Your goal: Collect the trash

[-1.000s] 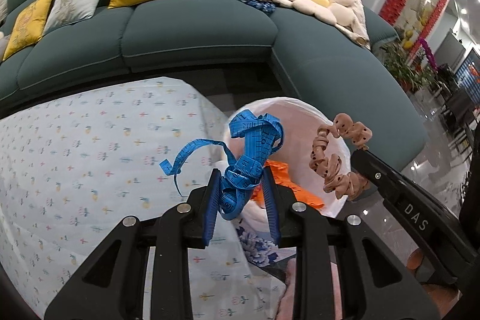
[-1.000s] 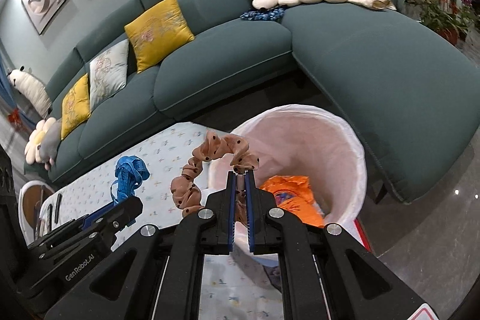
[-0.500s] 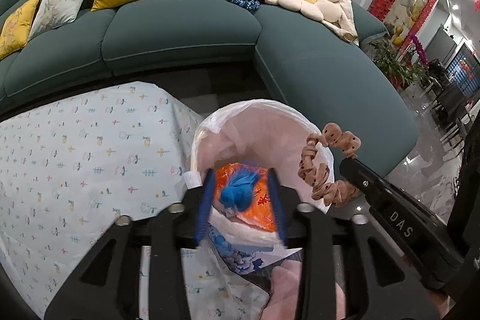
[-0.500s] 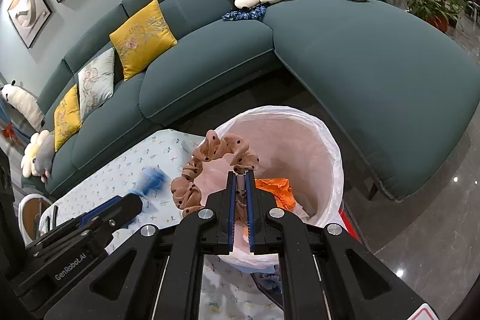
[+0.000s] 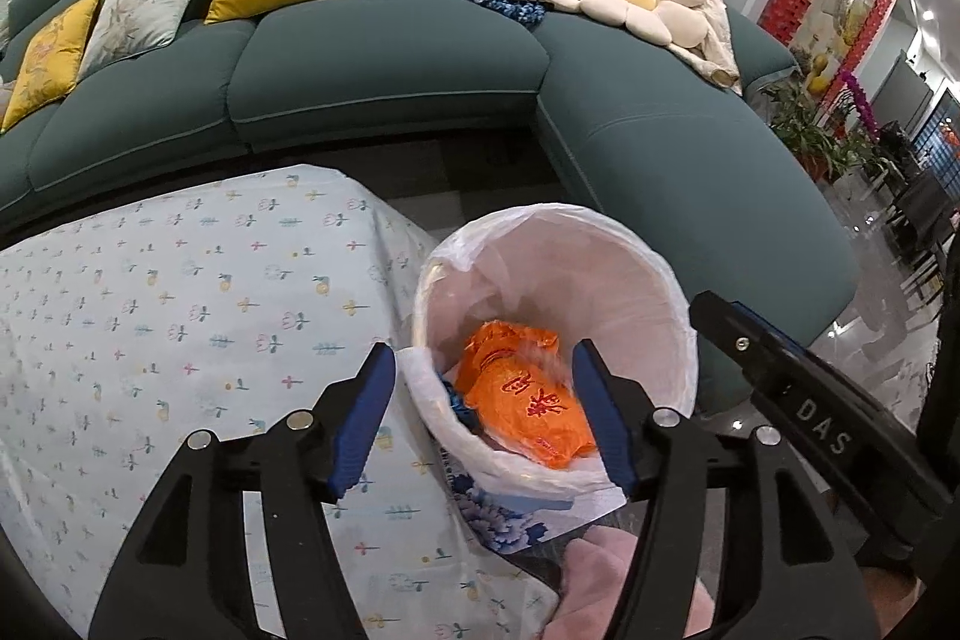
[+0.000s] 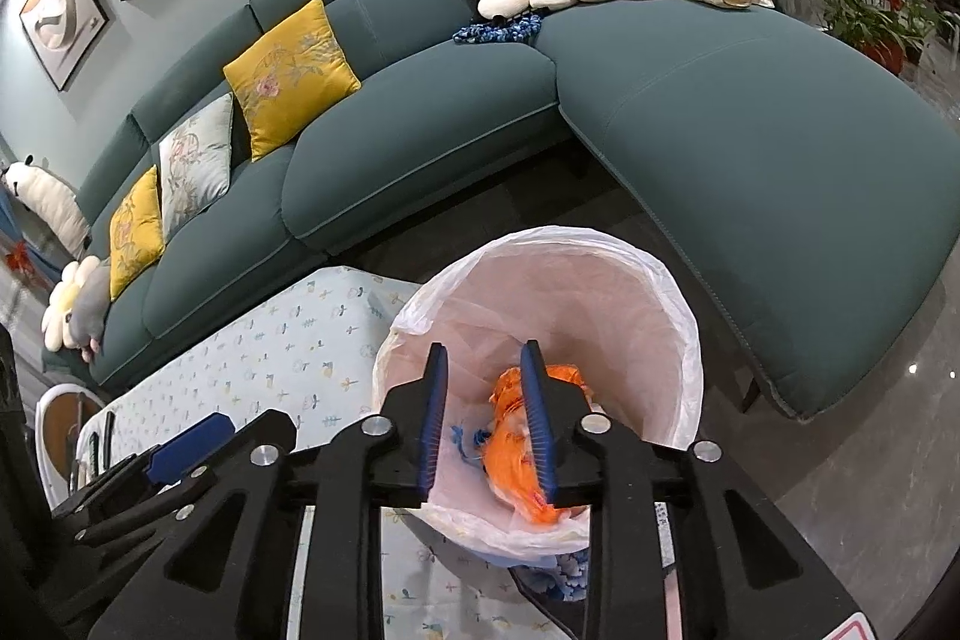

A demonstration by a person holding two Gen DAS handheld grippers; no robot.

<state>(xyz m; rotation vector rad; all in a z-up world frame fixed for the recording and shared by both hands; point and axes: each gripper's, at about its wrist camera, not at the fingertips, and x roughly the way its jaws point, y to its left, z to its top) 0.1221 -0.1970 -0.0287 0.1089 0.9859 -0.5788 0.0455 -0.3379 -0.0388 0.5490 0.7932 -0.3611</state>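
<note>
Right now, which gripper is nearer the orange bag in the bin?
Too close to call. The left gripper and right gripper both hang open above the bin, each framing the orange bag between its jaws.

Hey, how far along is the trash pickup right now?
Done: an orange wrapper and something blue lie inside the lined trash bin. In hand: nothing; the left claw and right claw are both open over the bin. Left: no trash shows on the visible floral tablecloth.
</note>
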